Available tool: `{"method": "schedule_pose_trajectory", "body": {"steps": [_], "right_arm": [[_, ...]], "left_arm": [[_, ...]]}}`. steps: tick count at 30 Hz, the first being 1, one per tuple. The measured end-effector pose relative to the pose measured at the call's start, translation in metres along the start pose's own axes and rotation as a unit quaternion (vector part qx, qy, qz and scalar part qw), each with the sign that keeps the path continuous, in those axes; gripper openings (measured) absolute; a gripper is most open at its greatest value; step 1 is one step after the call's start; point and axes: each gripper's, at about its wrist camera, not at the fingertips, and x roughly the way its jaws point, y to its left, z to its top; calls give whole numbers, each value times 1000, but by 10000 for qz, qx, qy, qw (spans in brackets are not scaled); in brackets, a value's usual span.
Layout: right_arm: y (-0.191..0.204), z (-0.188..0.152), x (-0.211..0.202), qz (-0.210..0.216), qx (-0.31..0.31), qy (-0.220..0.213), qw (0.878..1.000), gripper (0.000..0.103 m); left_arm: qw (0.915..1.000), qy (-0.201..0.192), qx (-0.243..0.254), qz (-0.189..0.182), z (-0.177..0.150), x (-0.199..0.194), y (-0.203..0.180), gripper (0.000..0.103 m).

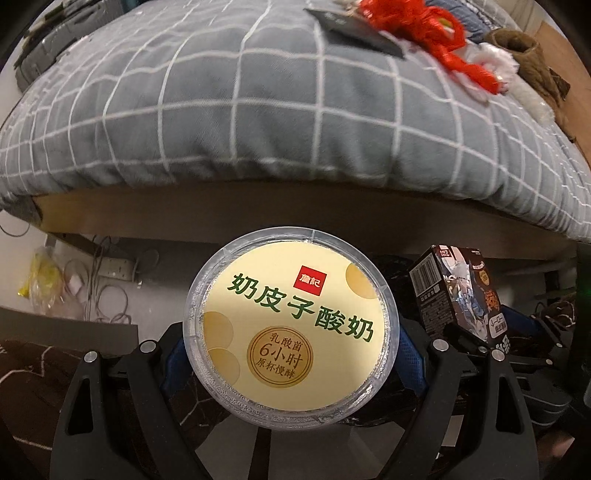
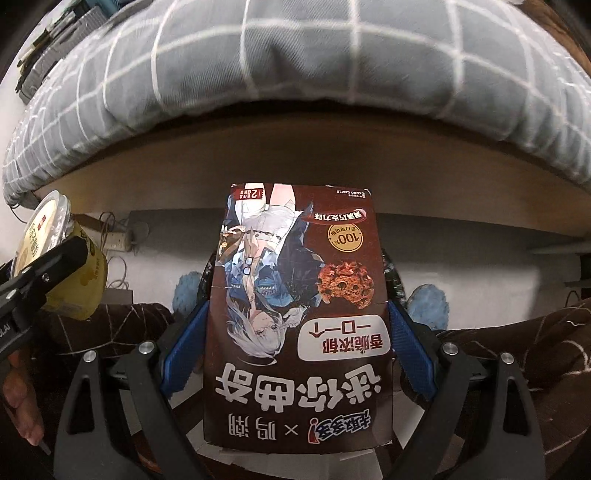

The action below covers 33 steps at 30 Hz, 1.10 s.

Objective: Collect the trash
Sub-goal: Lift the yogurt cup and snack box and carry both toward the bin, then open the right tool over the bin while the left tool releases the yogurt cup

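Observation:
A round yogurt cup (image 1: 291, 328) with a cream label and clear lid fills the middle of the left wrist view. My left gripper (image 1: 293, 354) is shut on it, blue pads (image 1: 410, 354) pressing its sides. The same cup (image 2: 48, 236) shows tilted at the left edge of the right wrist view. A dark brown cookie box (image 2: 295, 314) with a cartoon figure stands upside down between the blue pads (image 2: 186, 343) of my right gripper (image 2: 297, 343), which is shut on it. That box (image 1: 454, 291) appears at the right of the left wrist view.
A bed with a grey checked quilt (image 1: 258, 110) overhangs ahead, red yarn (image 1: 424, 33) and clutter on it. Under it lie a power strip (image 1: 114, 267), cables and a yellow bag (image 1: 44, 284). Brown patterned fabric (image 2: 535, 343) and blue fuzzy slippers (image 2: 428, 306) sit below. A hand (image 2: 22, 398) is lower left.

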Motion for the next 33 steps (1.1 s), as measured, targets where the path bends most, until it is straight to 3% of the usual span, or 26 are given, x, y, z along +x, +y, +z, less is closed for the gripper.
{"method": "schedule_pose_trajectory", "body": {"steps": [8,10,16,26,33], "right_arm": [[-1,-1,0,53,-83,218,9997,89],[-2,1,4,51,-68,221,9997,96],[-2,3,13,2,-78,278,9996,96],[-22,7,-14,-352,-16,-225,9991,96],[-56,2,-37,-582,263,-457,9969,96]], "left_arm": [[9997,228,-100,26,-5,19,13,85],[9996,269,-107,10,-6,23,14,85],[9994,336,-59,7,-6,29,11,85],[9995,296,87,-114,-6,28,-5,85],[9989,218,278,-316,-3,20,-40,85]]}}
